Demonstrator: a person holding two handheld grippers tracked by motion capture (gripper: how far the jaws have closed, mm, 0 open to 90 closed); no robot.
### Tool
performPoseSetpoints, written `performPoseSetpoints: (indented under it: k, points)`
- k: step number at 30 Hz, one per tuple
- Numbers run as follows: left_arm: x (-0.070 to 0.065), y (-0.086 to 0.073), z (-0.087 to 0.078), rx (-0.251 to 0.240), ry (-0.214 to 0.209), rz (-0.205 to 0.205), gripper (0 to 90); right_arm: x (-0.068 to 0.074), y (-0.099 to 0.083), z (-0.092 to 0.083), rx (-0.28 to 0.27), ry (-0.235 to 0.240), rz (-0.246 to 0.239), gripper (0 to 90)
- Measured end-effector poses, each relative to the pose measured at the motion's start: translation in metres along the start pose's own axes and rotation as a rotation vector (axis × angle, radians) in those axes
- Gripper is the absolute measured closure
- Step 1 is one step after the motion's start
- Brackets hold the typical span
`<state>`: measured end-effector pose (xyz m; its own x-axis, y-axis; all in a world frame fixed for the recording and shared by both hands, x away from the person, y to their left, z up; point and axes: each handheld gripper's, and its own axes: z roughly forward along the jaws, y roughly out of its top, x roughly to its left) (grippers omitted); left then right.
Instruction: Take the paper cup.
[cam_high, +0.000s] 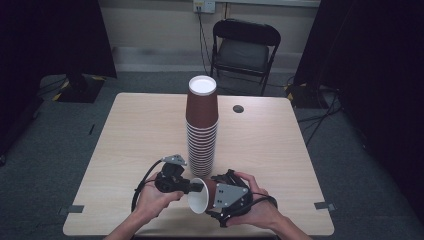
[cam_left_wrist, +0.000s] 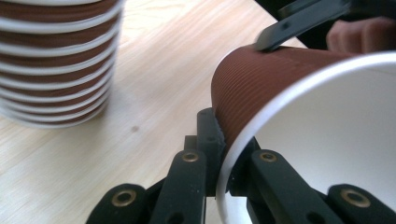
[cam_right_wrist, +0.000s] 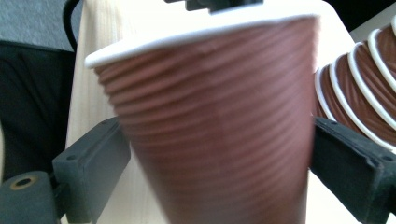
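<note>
Hands hold two grippers at the near edge of the table (cam_high: 140, 130), with a single brown ribbed paper cup (cam_high: 204, 194) lying on its side between them, white mouth turned toward the person's left. The left gripper (cam_high: 196, 187) has its jaws together, pinching the cup's white rim: in the left gripper view one jaw sits inside the mouth and the other presses the ribbed outer wall (cam_left_wrist: 243, 93). The right gripper (cam_high: 220, 196) straddles the cup's body from the other side; in the right gripper view its two black jaws stand wide apart, one at each flank of the cup (cam_right_wrist: 219, 121), and a sliver of gap seems to show at the pads, though blur makes contact hard to judge. The left gripper's jaw tips peek over the rim at the top of that view.

Just beyond the hands, near the table's middle, stands a tall stack of cups (cam_high: 202, 125), same brown with white rims, upright and apart from the held cup. Farther back, a dark round hole (cam_high: 238, 108) marks the tabletop. Behind the table a black folding chair (cam_high: 245, 50) faces the wall.
</note>
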<state>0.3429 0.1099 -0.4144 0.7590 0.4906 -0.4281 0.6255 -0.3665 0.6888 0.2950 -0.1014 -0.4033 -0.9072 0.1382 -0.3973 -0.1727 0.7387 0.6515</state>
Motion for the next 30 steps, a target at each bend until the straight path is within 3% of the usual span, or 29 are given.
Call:
performPoseSetpoints:
  k: [5, 15, 20, 22, 24, 30]
  points:
    - [-0.003, 0.004, 0.006, 0.005, -0.013, -0.001, 86.9, -0.001, 0.003, 0.005, -0.011, 0.020, 0.012, 8.3]
    - [-0.006, 0.006, 0.011, 0.026, 0.000, 0.001, 85.8, 0.003, 0.007, 0.011, -0.010, 0.006, -0.003, 7.9]
    - [-0.007, 0.004, 0.009, 0.007, 0.008, 0.018, 85.8, 0.004, 0.007, 0.011, -0.025, -0.001, 0.002, 8.3]
    - [-0.008, 0.001, 0.006, -0.007, 0.007, 0.049, 86.2, 0.003, 0.007, 0.010, -0.030, 0.016, 0.018, 9.3]
    - [-0.009, -0.002, 0.005, -0.033, 0.007, 0.049, 86.2, 0.002, 0.006, 0.007, -0.061, 0.016, 0.054, 10.2]
    - [-0.006, -0.008, 0.002, -0.079, 0.026, 0.058, 79.0, 0.003, 0.003, 0.009, -0.067, 0.002, 0.078, 10.6]
